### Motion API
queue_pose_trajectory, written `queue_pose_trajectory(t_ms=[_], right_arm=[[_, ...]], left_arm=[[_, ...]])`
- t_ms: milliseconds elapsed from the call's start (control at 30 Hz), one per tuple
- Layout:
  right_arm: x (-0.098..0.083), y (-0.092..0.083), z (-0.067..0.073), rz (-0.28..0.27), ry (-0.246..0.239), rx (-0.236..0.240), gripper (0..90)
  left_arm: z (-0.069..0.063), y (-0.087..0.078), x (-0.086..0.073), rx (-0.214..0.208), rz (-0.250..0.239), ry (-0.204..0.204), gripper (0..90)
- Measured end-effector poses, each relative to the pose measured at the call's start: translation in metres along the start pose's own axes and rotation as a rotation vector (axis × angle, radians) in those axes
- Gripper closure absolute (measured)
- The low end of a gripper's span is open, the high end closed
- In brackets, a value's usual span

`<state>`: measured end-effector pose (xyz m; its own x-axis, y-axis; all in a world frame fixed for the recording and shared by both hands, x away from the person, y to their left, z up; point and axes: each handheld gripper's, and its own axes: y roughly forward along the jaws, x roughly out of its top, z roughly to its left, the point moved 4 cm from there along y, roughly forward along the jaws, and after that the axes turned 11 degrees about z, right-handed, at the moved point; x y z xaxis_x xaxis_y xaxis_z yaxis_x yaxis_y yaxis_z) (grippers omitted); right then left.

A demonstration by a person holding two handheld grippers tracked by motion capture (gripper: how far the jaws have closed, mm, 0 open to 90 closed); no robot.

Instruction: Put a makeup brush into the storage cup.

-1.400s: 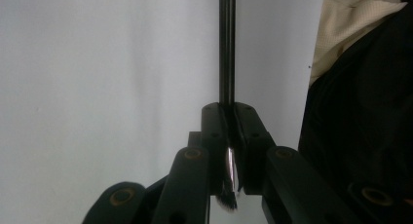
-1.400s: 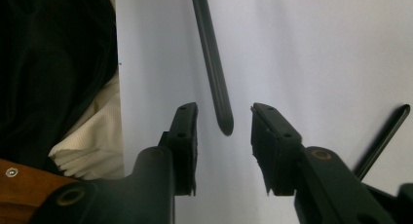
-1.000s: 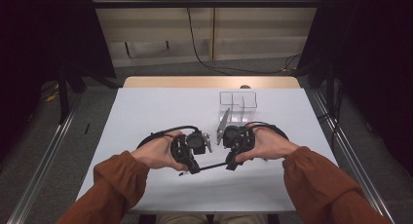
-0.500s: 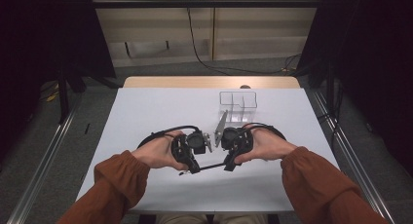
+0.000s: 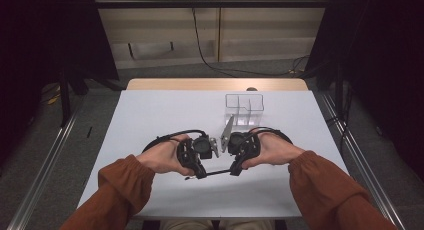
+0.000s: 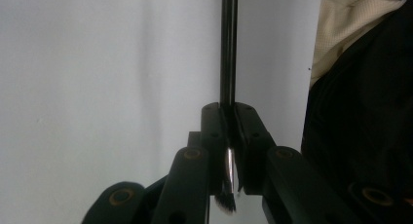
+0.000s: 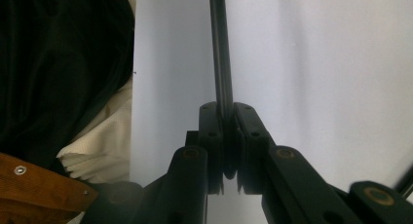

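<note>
Brush (image 5: 216, 173) handle is sitting clamped at both ends by my left gripper (image 6: 229, 131) and right gripper (image 7: 226, 131), while carrying it to the clear organizer (image 5: 244, 109) is remaining.

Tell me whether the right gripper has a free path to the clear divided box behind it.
Probably yes: bare white table lies between the right gripper and the clear divided box. But its jaws are shut on the thin black brush, which the left gripper also clamps.

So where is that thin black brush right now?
In the high view the brush spans the near table edge, held at each end by the left gripper and right gripper.
</note>
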<state>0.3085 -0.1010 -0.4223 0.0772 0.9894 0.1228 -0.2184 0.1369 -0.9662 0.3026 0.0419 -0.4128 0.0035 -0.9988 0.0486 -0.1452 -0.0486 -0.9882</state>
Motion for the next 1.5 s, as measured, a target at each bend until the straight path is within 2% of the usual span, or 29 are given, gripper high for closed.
queue_pose_trajectory(t_ms=[33, 67, 100, 133, 167, 200, 267, 400, 467, 500, 533, 567, 600, 633, 667, 733, 767, 800, 833, 967, 1033, 1067, 1133, 1267, 1300, 1367, 1433, 1500], right_arm=[[-0.001, 0.000, 0.000, -0.001, -0.001, 0.001, 83.8], [-0.001, 0.000, -0.001, -0.010, 0.000, -0.003, 83.9], [-0.001, -0.001, -0.001, -0.011, 0.003, 0.001, 84.0], [-0.001, -0.001, -0.001, -0.014, 0.003, -0.003, 83.9], [-0.002, -0.001, -0.001, -0.017, 0.005, -0.002, 84.2], [-0.002, -0.001, 0.000, -0.013, 0.004, 0.004, 84.3], [-0.002, -0.001, 0.001, -0.015, -0.003, -0.001, 84.5], [-0.004, -0.002, 0.001, -0.018, 0.005, 0.013, 84.5], [-0.005, 0.000, 0.000, -0.038, -0.005, 0.013, 84.6], [-0.006, 0.000, 0.001, -0.032, 0.008, 0.017, 84.6], [-0.006, 0.000, 0.001, -0.032, 0.007, 0.016, 84.6], [-0.006, 0.001, 0.000, -0.032, 0.005, 0.012, 84.7], [-0.005, 0.001, -0.001, -0.037, 0.001, 0.009, 84.7], [-0.005, 0.001, -0.001, -0.039, 0.003, 0.008, 84.7], [-0.005, 0.001, -0.001, -0.042, 0.003, 0.010, 84.7], [-0.005, 0.001, -0.001, -0.046, 0.000, 0.008, 84.7], [-0.004, 0.001, -0.001, -0.047, -0.002, 0.006, 84.7], [-0.004, 0.001, -0.001, -0.048, -0.004, 0.005, 84.7], [-0.005, 0.000, -0.001, -0.052, 0.001, 0.002, 84.7], [-0.008, -0.001, -0.002, -0.048, 0.030, 0.006, 84.7], [-0.009, -0.001, -0.003, -0.054, 0.031, -0.001, 84.7], [-0.010, -0.001, -0.003, -0.051, 0.035, 0.000, 84.8], [-0.012, -0.001, -0.004, -0.056, 0.045, -0.004, 84.7], [-0.017, -0.002, -0.004, -0.062, 0.063, -0.007, 84.7], [-0.018, -0.003, -0.003, -0.065, 0.067, -0.009, 84.7], [-0.021, -0.004, -0.003, -0.078, 0.074, -0.018, 84.7], [-0.023, -0.005, -0.002, -0.094, 0.083, -0.029, 84.7], [-0.026, -0.007, -0.001, -0.119, 0.092, -0.033, 84.7]], left_arm=[[-0.003, 0.003, 0.001, -0.005, -0.039, -0.055, 83.9], [-0.002, 0.002, 0.000, -0.010, -0.025, -0.038, 83.8], [-0.002, 0.003, 0.001, -0.001, -0.044, -0.053, 83.8], [-0.001, 0.002, 0.000, 0.007, -0.037, -0.041, 83.8], [-0.001, 0.002, 0.000, -0.010, -0.045, -0.041, 83.5], [-0.001, 0.002, 0.000, 0.014, -0.051, -0.036, 83.4], [-0.002, 0.001, -0.001, 0.016, -0.048, -0.026, 83.3], [-0.002, 0.002, -0.002, 0.006, -0.080, -0.041, 82.5], [-0.002, 0.002, -0.004, -0.001, -0.091, -0.052, 81.9], [-0.001, 0.003, -0.005, 0.000, -0.102, -0.059, 81.3], [0.000, 0.002, -0.006, -0.017, -0.101, -0.056, 80.7], [-0.001, 0.003, -0.006, -0.009, -0.117, -0.071, 79.0], [0.001, 0.003, -0.007, -0.006, -0.122, -0.072, 77.0], [0.001, 0.002, -0.007, -0.031, -0.140, -0.083, 74.7], [0.002, 0.002, -0.008, -0.035, -0.150, -0.093, 73.3], [0.004, 0.001, -0.009, -0.029, -0.162, -0.095, 69.2], [0.005, 0.000, -0.010, -0.021, -0.163, -0.093, 64.6], [0.005, 0.001, -0.010, -0.008, -0.173, -0.113, 60.8], [0.007, 0.001, -0.011, -0.001, -0.171, -0.106, 57.7], [0.009, 0.000, -0.014, -0.006, -0.202, -0.154, 41.7], [0.011, 0.000, -0.016, -0.004, -0.226, -0.174, 39.9], [0.012, 0.000, -0.017, -0.007, -0.237, -0.186, 33.8], [0.013, -0.001, -0.019, 0.016, -0.256, -0.216, 25.1], [0.013, -0.006, -0.024, 0.083, -0.284, -0.244, 15.9], [0.012, -0.008, -0.025, 0.087, -0.302, -0.243, 13.2], [0.012, -0.011, -0.028, 0.089, -0.342, -0.268, 11.4], [0.016, -0.012, -0.033, 0.113, -0.361, -0.291, 8.5], [0.018, -0.012, -0.036, 0.101, -0.397, -0.322, 7.4]])
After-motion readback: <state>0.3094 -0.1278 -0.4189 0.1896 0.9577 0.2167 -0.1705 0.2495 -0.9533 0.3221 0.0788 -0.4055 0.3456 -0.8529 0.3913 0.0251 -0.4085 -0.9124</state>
